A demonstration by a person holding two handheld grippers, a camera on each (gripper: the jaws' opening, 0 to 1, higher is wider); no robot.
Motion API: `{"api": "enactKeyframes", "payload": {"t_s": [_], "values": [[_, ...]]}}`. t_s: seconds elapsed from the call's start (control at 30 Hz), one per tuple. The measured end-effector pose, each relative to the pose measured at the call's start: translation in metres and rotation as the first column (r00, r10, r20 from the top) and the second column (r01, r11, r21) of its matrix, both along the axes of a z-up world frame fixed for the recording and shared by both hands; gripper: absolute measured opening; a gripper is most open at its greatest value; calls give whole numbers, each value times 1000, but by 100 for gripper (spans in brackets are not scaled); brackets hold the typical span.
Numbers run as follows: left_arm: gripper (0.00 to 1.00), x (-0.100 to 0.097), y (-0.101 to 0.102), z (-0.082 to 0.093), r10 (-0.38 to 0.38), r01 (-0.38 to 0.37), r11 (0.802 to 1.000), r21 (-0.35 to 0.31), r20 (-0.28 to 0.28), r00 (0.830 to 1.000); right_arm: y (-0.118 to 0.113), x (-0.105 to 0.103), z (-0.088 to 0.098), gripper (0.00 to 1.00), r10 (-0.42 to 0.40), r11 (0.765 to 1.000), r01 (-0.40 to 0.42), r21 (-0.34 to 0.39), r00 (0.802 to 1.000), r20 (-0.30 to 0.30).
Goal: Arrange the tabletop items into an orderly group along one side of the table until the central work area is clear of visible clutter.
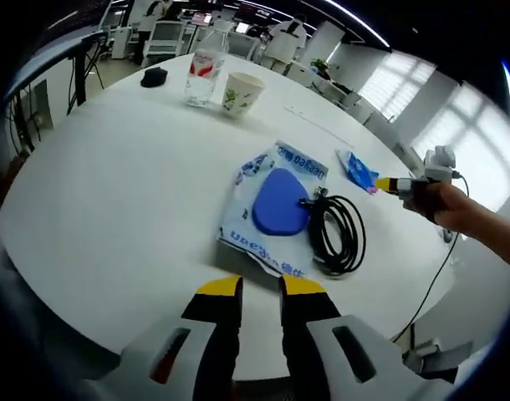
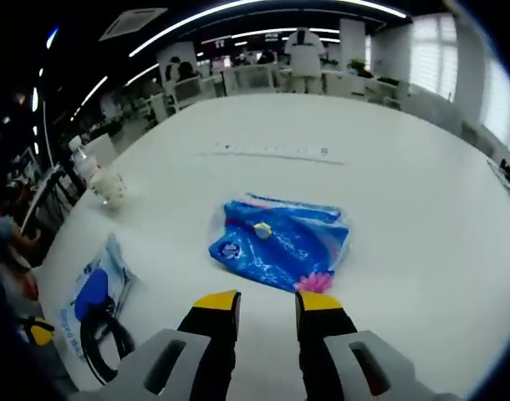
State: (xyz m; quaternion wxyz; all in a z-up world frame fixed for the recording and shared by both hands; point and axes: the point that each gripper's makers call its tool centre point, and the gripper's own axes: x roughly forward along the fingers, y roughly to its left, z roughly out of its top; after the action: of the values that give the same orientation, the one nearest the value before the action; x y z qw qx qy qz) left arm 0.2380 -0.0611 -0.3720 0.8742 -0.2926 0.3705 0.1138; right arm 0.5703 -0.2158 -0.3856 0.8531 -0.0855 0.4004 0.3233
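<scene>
In the left gripper view a white and blue packet (image 1: 267,238) lies mid-table with a blue oval pad (image 1: 280,203) on top and a coiled black cable (image 1: 339,234) at its right. My left gripper (image 1: 261,288) stands open just short of the packet, nothing between its jaws. Further right a hand holds my right gripper (image 1: 389,184) beside a blue tissue pack (image 1: 358,170). In the right gripper view that blue tissue pack (image 2: 280,242) lies directly ahead of my open right gripper (image 2: 267,302), a little apart from it. The packet (image 2: 92,288) and cable (image 2: 100,338) lie at the lower left.
At the table's far side stand a clear water bottle (image 1: 203,75) and a patterned paper cup (image 1: 241,92), with a black mouse (image 1: 155,77) to their left. A thin pale strip (image 2: 272,152) lies beyond the tissue pack. Office chairs and desks ring the white round table (image 1: 113,184).
</scene>
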Motion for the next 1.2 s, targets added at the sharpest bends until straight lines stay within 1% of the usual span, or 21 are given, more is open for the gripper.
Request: {"api": "enactKeyframes", "payload": {"t_s": [0.07, 0.1, 0.13, 0.17, 0.27, 0.33, 0.4, 0.43, 0.57, 0.63, 0.7, 0.73, 0.77, 0.87, 0.9, 1.03, 1.1, 1.2], "values": [[15, 0, -1, 0, 1, -1, 1000, -5, 2, 1000, 5, -2, -2, 24, 10, 1000, -10, 8, 1000, -9], [16, 1, 0, 0, 3, -3, 1000, -8, 3, 1000, 12, -10, -1, 24, 15, 1000, -14, 16, 1000, -14], [16, 2, 1, -3, 1, -1, 1000, -11, 3, 1000, 18, -12, -2, 24, 23, 999, -23, 24, 1000, -19], [16, 3, 2, -5, -1, 1, 1000, -13, 1, 1000, 27, -20, -1, 24, 50, 998, -49, 34, 999, -22], [17, 4, -1, -7, -15, 15, 1000, -13, -7, 1000, 48, -32, 0, 24, 116, 992, -114, 51, 993, -21], [17, 4, 0, -8, -11, 11, 1000, -25, -5, 1000, 63, -45, 0, 23, 174, 983, -172, 67, 984, -34], [17, 5, 0, -10, -7, 7, 999, -35, -5, 1000, 75, -54, 2, 24, 223, 973, -221, 67, 974, -25], [17, 6, 0, -11, -6, 6, 999, -36, -6, 1000, 81, -59, 2, 24, 261, 964, -259, 65, 965, -22], [17, 8, -1, -12, 2, -2, 998, -55, 0, 1000, 100, -76, 2, 24, 301, 951, -297, 82, 953, -38], [18, 8, 0, -17, 6, -6, 998, -68, -4, 1000, 106, -80, 0, 24, 327, 943, -322, 88, 944, -46], [18, 7, 0, -16, 14, -14, 997, -76, -2, 1000, 111, -86, 1, 24, 345, 936, -339, 98, 937, -53], [17, 8, 0, -16, 12, -12, 997, -77, -2, 1000, 115, -89, 0, 25, 361, 929, -354, 104, 930, -61], [17, 8, 0, -16, 11, -11, 997, -79, -1, 1000, 117, -89, -2, 26, 373, 925, -366, 102, 926, -63], [17, 9, 1, -16, 9, -8, 997, -82, 4, 1000, 126, -100, -4, 28, 408, 912, -403, 82, 911, -63], [17, 9, 0, -16, 7, -6, 996, -87, 6, 1000, 127, -98, -6, 28, 415, 909, -409, 80, 907, -70], [17, 10, 0, -16, 11, -10, 995, -101, 7, 1000, 133, -105, -5, 28, 426, 904, -420, 77, 901, -81], [17, 10, 0, -16, 9, -9, 996, -94, 0, 1000, 136, -109, -4, 28, 432, 901, -427, 72, 898, -81], [17, 14, -2, -17, 2, -2, 995, -100, 5, 1000, 138, -110, -7, 26, 441, 898, -438, 53, 894, -86]]}}
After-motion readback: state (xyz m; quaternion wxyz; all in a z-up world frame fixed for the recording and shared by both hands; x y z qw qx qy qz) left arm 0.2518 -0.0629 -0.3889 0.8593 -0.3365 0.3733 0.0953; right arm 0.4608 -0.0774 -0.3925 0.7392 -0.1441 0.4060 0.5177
